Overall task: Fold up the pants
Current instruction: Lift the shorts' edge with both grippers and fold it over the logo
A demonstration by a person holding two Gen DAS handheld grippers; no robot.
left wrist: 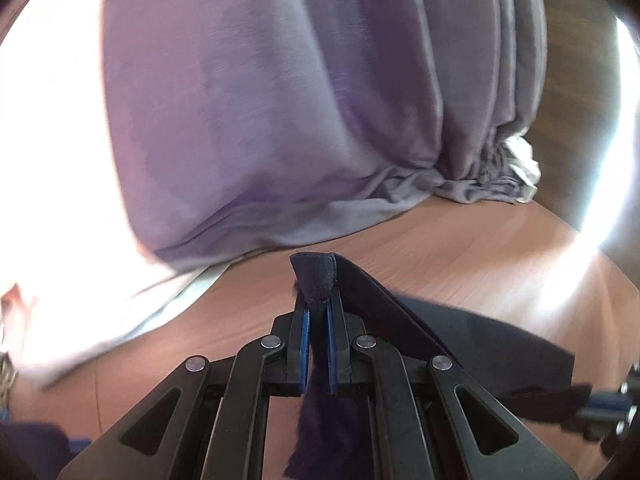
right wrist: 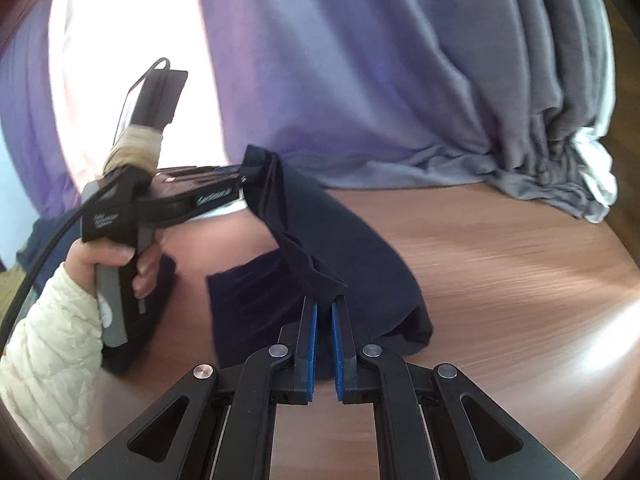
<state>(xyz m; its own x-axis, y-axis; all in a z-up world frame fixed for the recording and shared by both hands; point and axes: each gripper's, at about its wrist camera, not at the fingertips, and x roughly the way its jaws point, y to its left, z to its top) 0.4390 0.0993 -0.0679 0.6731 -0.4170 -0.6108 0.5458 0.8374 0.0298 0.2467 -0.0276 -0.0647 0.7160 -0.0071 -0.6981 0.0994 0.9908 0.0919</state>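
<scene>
A: Both grippers are pinched onto the pants [right wrist: 320,236], lifted over the wooden floor [right wrist: 500,264]?

B: Yes. The left gripper [left wrist: 318,316] holds only a corner and the right gripper [right wrist: 325,312] an edge, so a tug could slip it free, near the curtain [left wrist: 260,100].

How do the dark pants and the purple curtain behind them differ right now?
The pants are dark navy; the curtain is pale purple-grey. The pants are lifted, stretched between the left gripper and right gripper; the curtain hangs untouched. The pants' lower part drapes onto the wooden table; the curtain's hem bunches at its far edge. Both are soft fabric.
</scene>
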